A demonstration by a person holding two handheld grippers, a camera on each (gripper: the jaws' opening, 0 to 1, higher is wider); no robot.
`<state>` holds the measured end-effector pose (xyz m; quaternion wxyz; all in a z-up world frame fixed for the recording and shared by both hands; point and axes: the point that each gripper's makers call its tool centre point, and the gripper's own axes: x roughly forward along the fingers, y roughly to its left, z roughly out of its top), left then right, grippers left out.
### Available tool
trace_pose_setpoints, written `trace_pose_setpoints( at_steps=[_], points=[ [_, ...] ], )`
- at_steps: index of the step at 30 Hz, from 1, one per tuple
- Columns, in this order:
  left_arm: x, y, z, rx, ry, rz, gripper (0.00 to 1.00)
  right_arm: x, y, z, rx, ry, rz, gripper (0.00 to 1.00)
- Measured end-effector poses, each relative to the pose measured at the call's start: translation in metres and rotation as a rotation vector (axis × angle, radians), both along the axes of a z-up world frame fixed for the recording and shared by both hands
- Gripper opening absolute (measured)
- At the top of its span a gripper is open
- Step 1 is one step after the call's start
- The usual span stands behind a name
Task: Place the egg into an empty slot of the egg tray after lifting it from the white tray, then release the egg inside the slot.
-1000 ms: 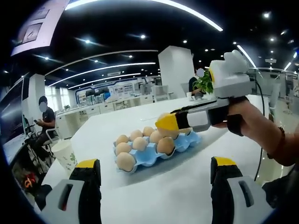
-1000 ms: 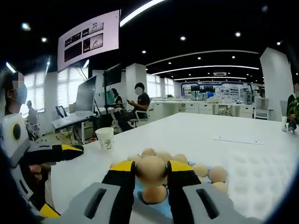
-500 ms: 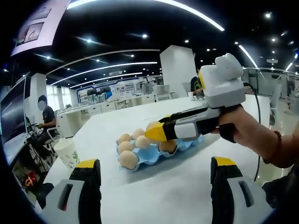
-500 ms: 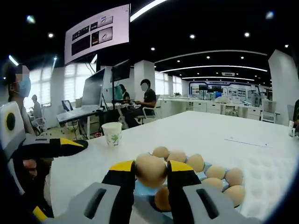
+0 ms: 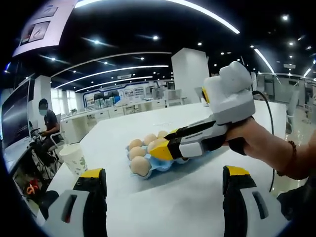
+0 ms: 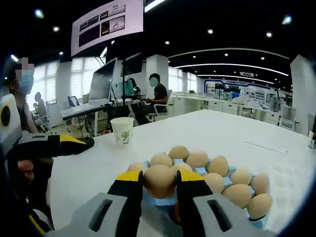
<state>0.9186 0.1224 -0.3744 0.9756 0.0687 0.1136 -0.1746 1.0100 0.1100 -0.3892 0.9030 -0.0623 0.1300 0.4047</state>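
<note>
A brown egg (image 6: 159,179) sits clamped between the yellow-tipped jaws of my right gripper (image 6: 159,183), low over the near end of the blue egg tray (image 6: 157,200). Several eggs (image 6: 217,166) fill the tray's slots. From the left gripper view, the right gripper (image 5: 159,149) reaches in from the right over the blue egg tray (image 5: 157,165), with the egg (image 5: 156,144) showing at its tip. My left gripper (image 5: 160,183) stands open on the near side, well short of the tray, nothing between its jaws. The left gripper (image 6: 52,144) also appears at the left of the right gripper view.
A patterned paper cup stands on the white table (image 5: 173,202) left of the tray (image 5: 74,159) (image 6: 122,136). A sheet of paper (image 6: 265,146) lies far across the table. People sit at desks with monitors in the office behind.
My right gripper has carried the egg leftward and lower along the tray, toward its near end. The left gripper has stayed open and nearly still.
</note>
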Motion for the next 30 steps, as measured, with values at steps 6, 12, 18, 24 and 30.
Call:
trace_pose_setpoints(
  at_steps=[6,12,18,24,30],
  points=[
    [0.000,0.000,-0.002,-0.003,0.001,0.004,1.00,0.001,-0.001,-0.006,-0.040,0.008,0.001,0.28],
    [0.001,0.001,-0.004,-0.002,0.009,0.007,1.00,0.004,-0.003,-0.007,-0.053,0.009,-0.003,0.28],
    [0.001,0.000,-0.002,-0.004,0.003,0.008,1.00,0.006,-0.001,-0.009,-0.088,0.017,0.011,0.28],
    [0.002,0.000,-0.002,-0.003,0.005,0.010,1.00,0.010,-0.001,-0.009,-0.125,0.056,0.027,0.28],
    [0.002,-0.003,0.000,-0.010,-0.003,0.004,1.00,0.004,-0.003,-0.016,-0.206,0.111,0.038,0.28]
  ],
)
